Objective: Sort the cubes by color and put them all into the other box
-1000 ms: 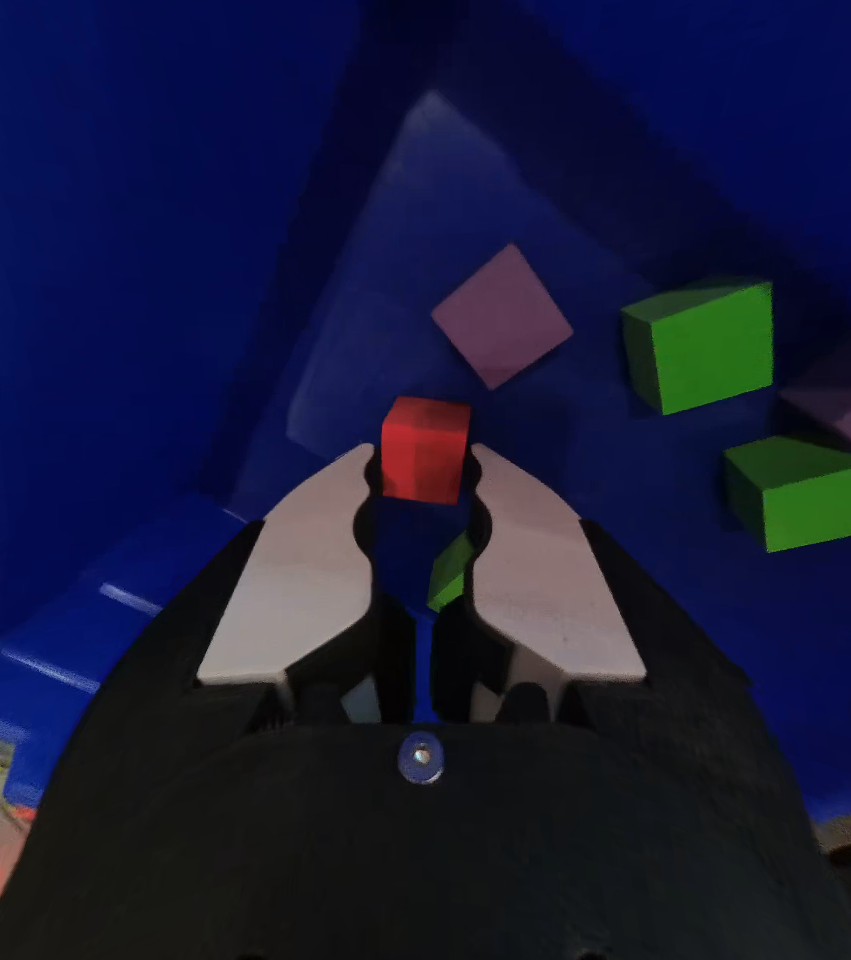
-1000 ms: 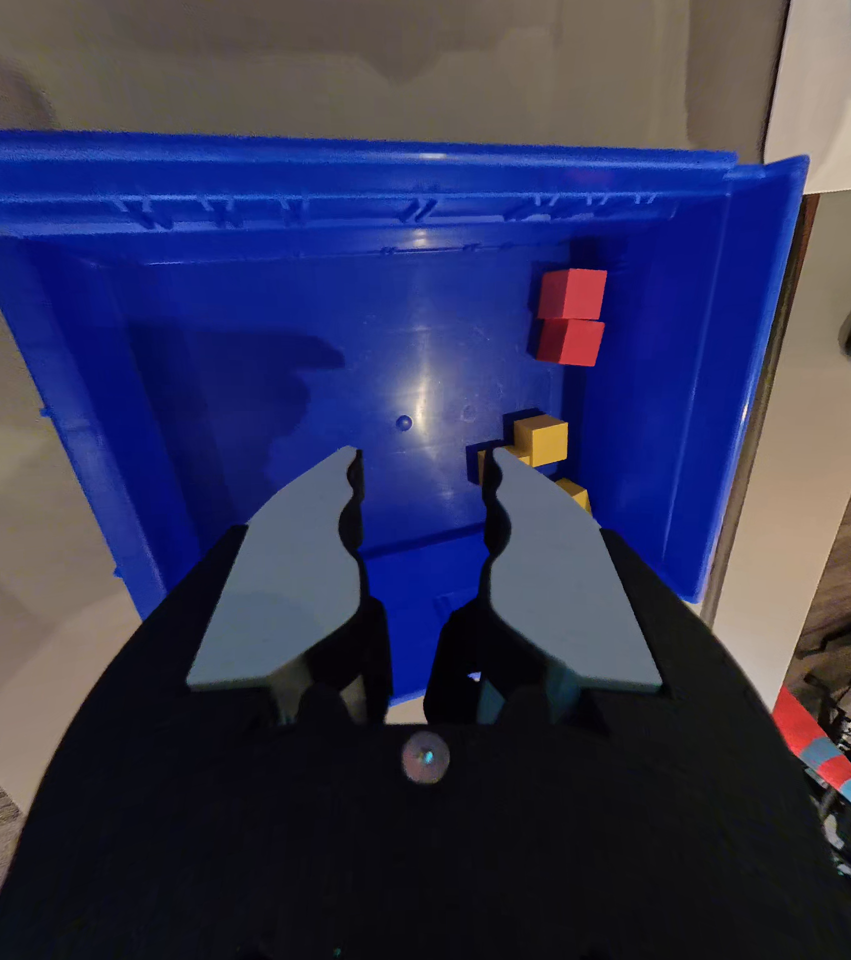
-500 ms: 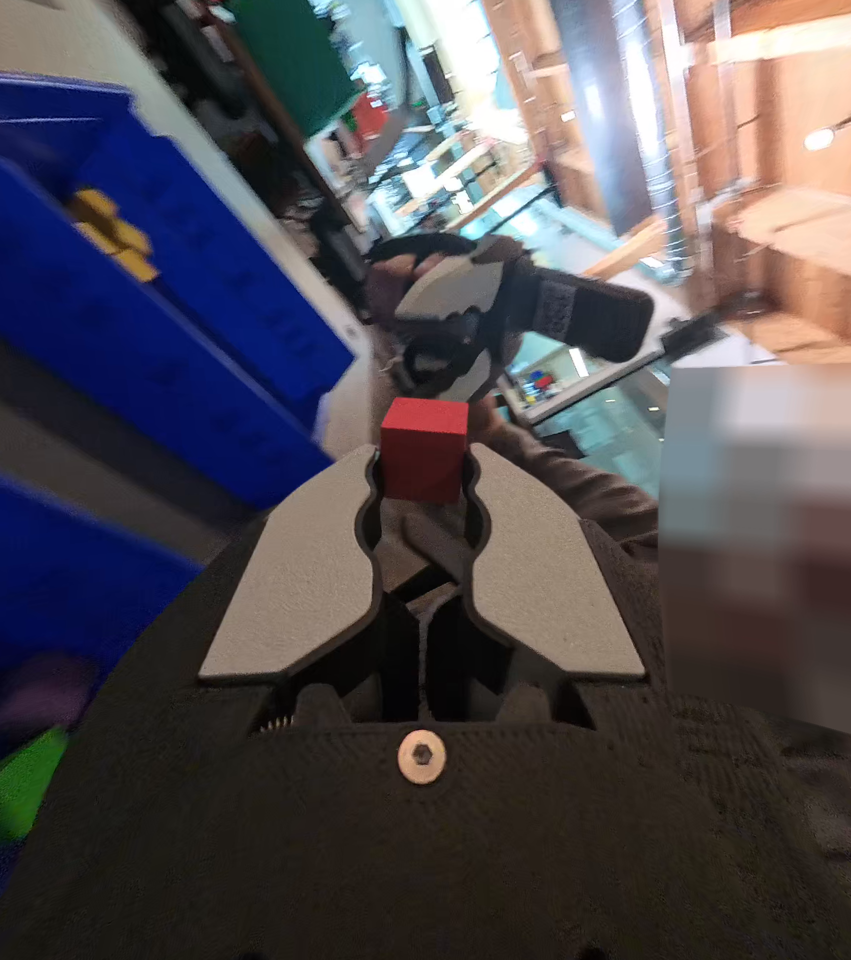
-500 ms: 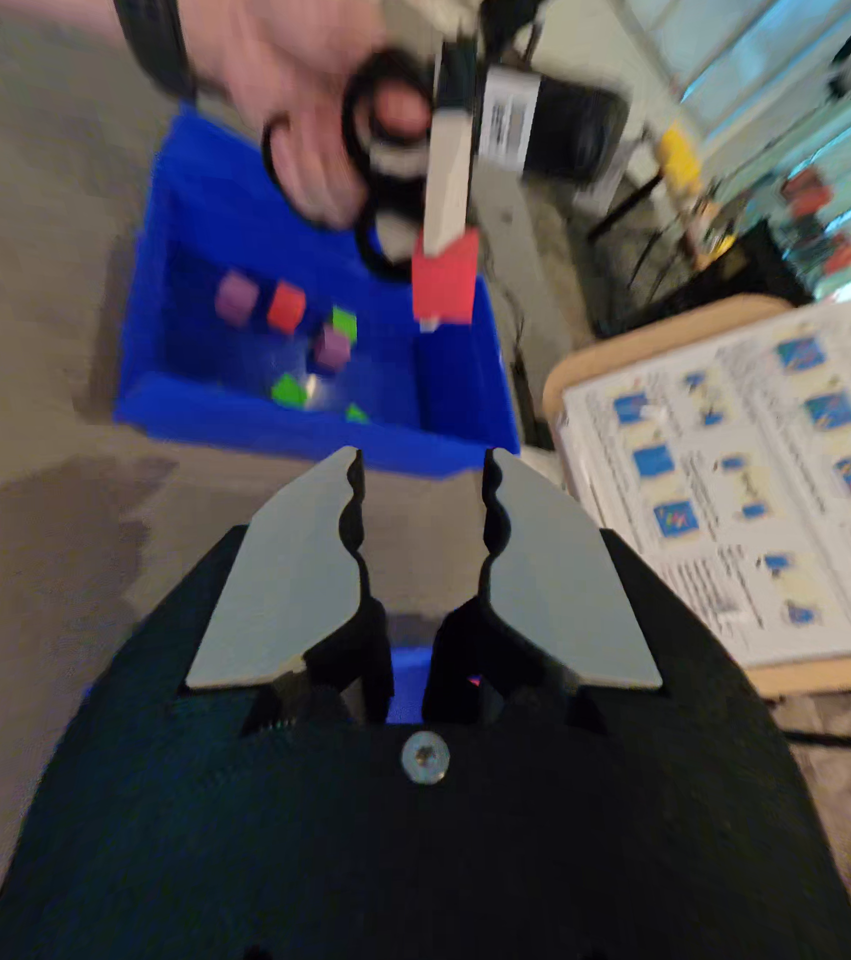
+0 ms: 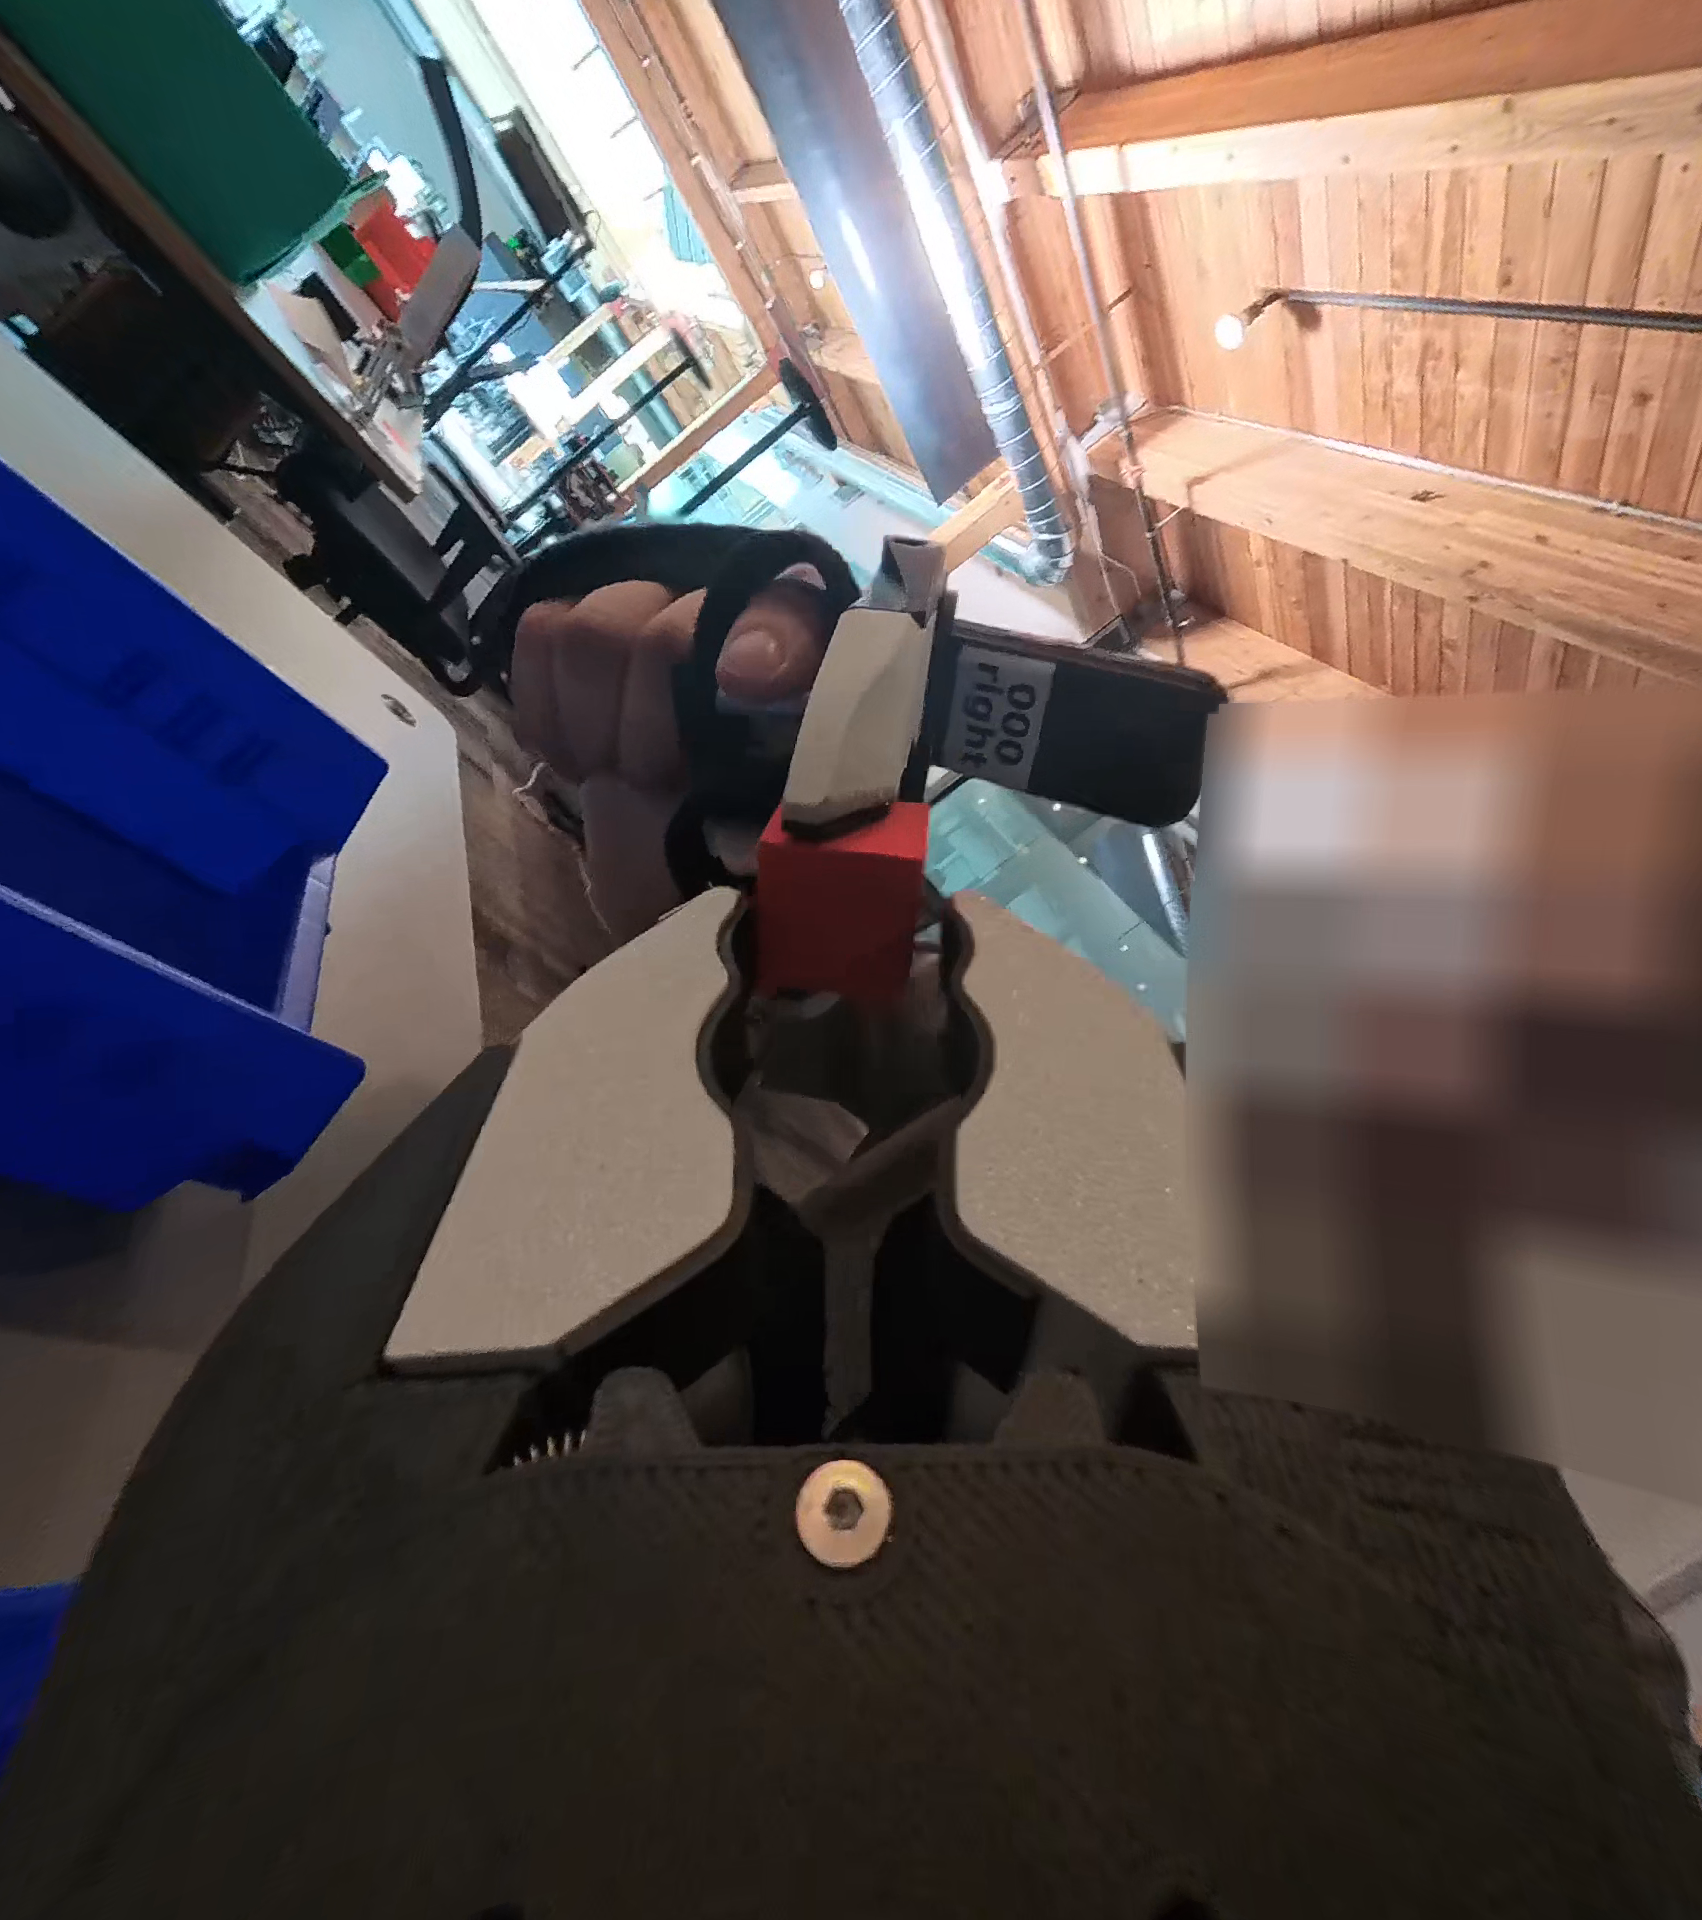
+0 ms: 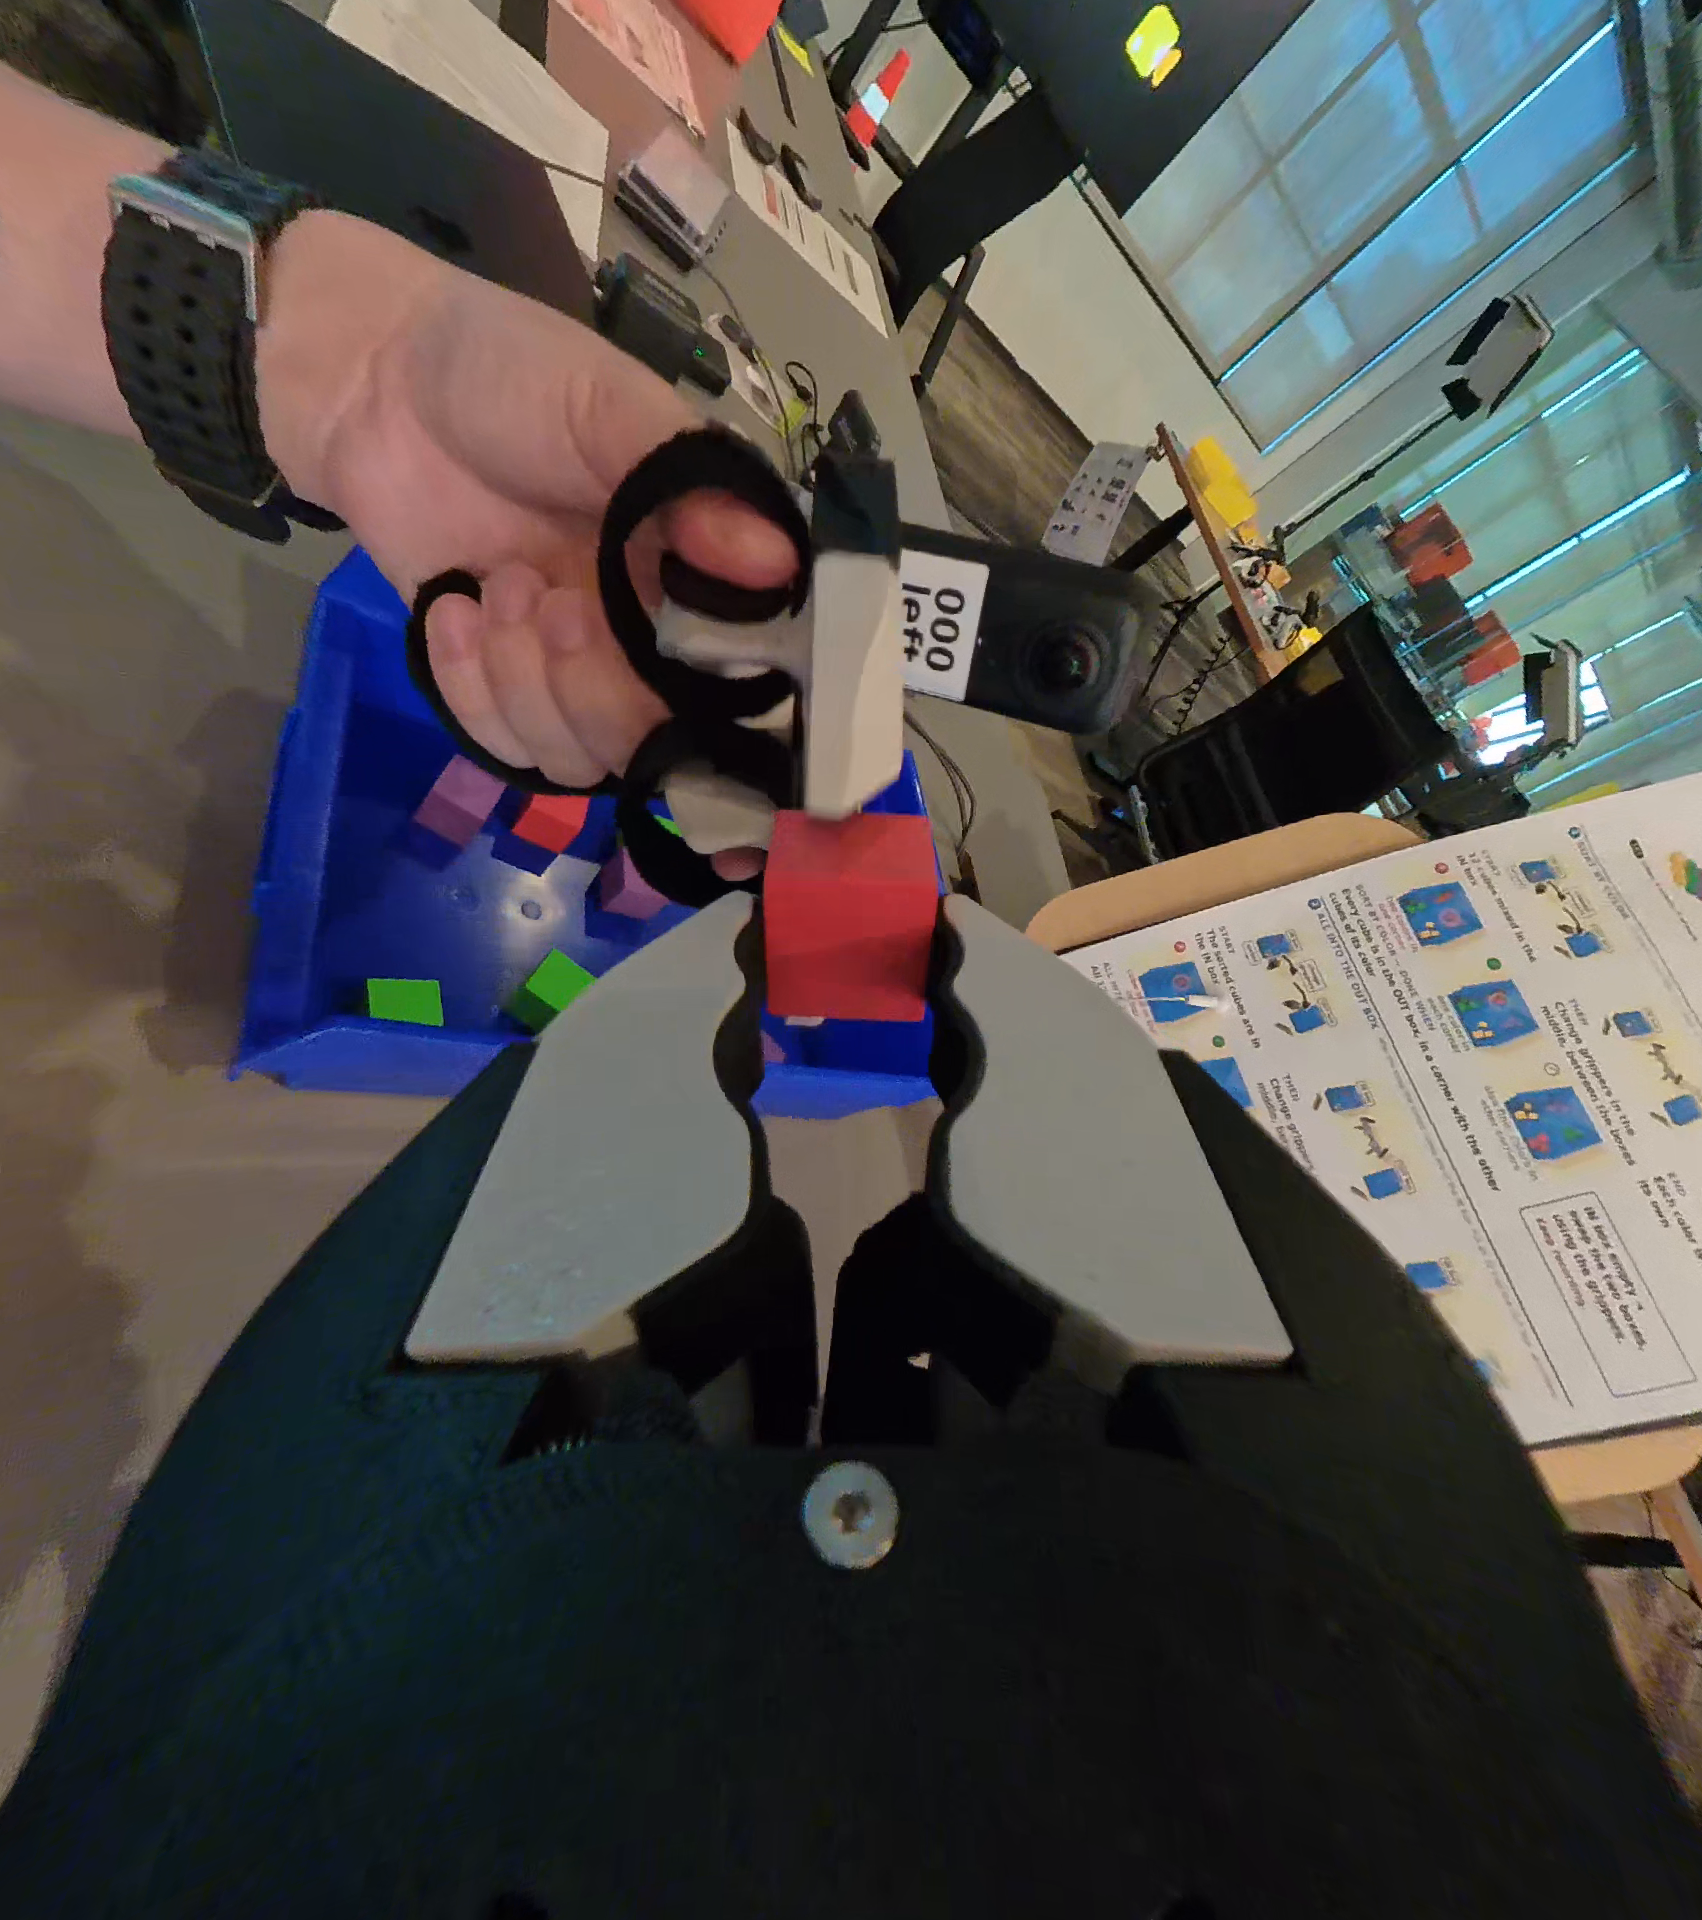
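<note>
Off to the left, two stacked blue bins [image 5: 99,727] sit on the pale tabletop [image 5: 379,914]. Beside them the left gripper [image 5: 842,925] is raised clear of the surface with a red cube [image 5: 831,920] between its tongs. The tongs stand a little wider than the cube. One finger rests against it, and a thin gap shows on the other side. The cube sits slightly twisted in that gap, up in the air and touching no surface. The right gripper [image 6: 845,925] meets it head-on, turned crosswise to the left one. Its grey tongs are pressed onto two opposite faces of the cube, so this pair has the grip. From the right gripper's side, a person's hand [image 6: 431,468] with a black wristwatch [image 6: 187,343] works the black finger loops of the left gripper, and one of its fingers shows edge-on above the cube. Lower down, an open blue bin [image 6: 286,935] rests on the grey tabletop. It holds two green cubes [image 6: 404,1003], purple cubes [image 6: 460,800] and a second red cube [image 6: 551,821]. Farther right, a printed instruction sheet [image 6: 1449,1091] with small blue pictures lies on a light wooden board [image 6: 1190,862].
</note>
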The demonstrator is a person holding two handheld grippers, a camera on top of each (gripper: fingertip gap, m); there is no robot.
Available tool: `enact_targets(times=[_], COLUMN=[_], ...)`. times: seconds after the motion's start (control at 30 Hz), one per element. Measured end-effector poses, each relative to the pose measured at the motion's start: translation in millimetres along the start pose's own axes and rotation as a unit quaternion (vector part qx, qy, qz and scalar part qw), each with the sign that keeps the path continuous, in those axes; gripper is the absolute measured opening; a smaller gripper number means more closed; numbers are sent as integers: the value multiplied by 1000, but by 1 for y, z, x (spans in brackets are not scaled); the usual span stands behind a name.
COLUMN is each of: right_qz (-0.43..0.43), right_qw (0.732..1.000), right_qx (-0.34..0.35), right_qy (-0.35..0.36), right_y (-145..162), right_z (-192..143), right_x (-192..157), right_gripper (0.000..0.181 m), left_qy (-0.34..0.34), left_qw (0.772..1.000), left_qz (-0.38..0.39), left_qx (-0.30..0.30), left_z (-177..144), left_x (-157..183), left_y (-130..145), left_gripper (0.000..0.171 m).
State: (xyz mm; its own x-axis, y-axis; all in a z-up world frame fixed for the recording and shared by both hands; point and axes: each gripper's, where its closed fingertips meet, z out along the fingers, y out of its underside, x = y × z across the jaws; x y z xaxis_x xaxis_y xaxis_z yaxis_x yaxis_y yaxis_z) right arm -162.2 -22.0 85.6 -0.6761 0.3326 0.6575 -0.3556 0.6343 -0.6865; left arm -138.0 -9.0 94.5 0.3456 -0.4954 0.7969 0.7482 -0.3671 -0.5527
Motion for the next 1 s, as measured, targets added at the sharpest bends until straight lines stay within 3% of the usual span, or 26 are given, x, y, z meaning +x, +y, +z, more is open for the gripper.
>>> enact_targets(times=[0.1, 0.2, 0.33, 0.5, 0.63, 0.77, 1.0], right_qz=[-9, 3, 68, 99, 129, 155, 202], right_qw=[1000, 996, 960, 896, 876, 861, 843], right_qx=[-23, -84, -254, -400, -412, -419, -423], right_qy=[-4, -17, -97, -165, -215, -244, -264], right_y=[9, 41, 132, 233, 278, 307, 330], right_z=[-10, -25, -50, -62, -41, -19, -6], right_x=[0, 10, 15, 13, 3, -8, -19], right_gripper=[28, 28, 28, 29, 29, 29, 29], left_qy=[-23, -89, -193, -367, -461, -473, -482], left_qw=[999, 993, 974, 918, 872, 868, 864], left_qz=[17, 57, 104, 146, 161, 151, 148], left_qx=[29, 55, 52, 28, -4, -10, -2], left_z=[-8, -25, -43, -73, -100, -112, -126], left_x=[-2, -10, -21, -50, -64, -62, -58], left_y=[-4, -9, -2, 15, 27, 34, 35], left_gripper=[62, 65, 58, 53, 53, 53, 53])
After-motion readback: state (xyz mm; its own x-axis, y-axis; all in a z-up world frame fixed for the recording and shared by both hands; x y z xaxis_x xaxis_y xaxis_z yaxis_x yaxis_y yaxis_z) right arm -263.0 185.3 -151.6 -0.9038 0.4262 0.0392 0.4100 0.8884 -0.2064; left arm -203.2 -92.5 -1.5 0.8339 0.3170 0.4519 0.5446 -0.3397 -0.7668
